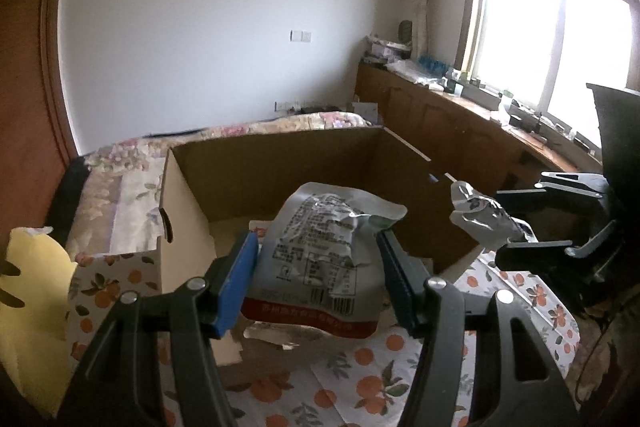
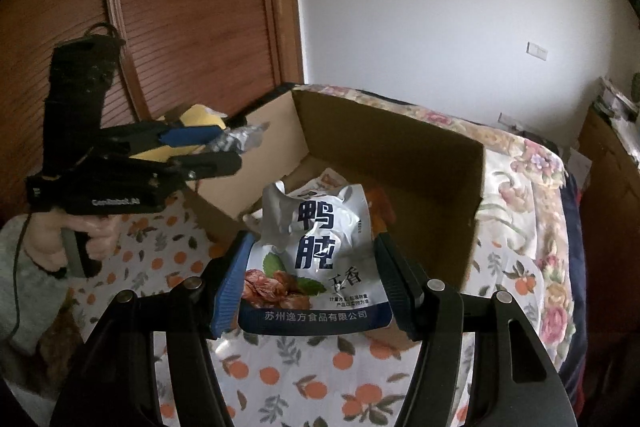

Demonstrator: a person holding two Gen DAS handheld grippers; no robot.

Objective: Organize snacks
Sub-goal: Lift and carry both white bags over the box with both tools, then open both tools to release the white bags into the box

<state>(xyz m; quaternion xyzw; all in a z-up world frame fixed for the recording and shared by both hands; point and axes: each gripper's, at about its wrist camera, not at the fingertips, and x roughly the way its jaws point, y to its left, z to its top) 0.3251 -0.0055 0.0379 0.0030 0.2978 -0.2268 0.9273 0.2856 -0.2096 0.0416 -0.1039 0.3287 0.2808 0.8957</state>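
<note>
Snack pouches numbered two in hand: a silver pouch with its printed back and red lower band showing sat pinched between the left tongs, and a white-and-blue duck gizzard pouch sat pinched between the right tongs. Each pouch stood upright between its blue-padded fingers, the upper part crumpled and rising above the fingertips, the lower edge hanging just below them. Both were held above the near edge of one open cardboard box, which rested on an orange-print cloth. Inside the box, more packets lay on the bottom, but the held pouches covered most of them and their count could not be made out. In the left wrist view the right tongs appeared at the far right with only a crumpled corner of their pouch visible; the rest was cut off by the fingers. One yellow packet lay at the left margin, partly cropped, its print unreadable. A floral bedspread lay behind the box.
</note>
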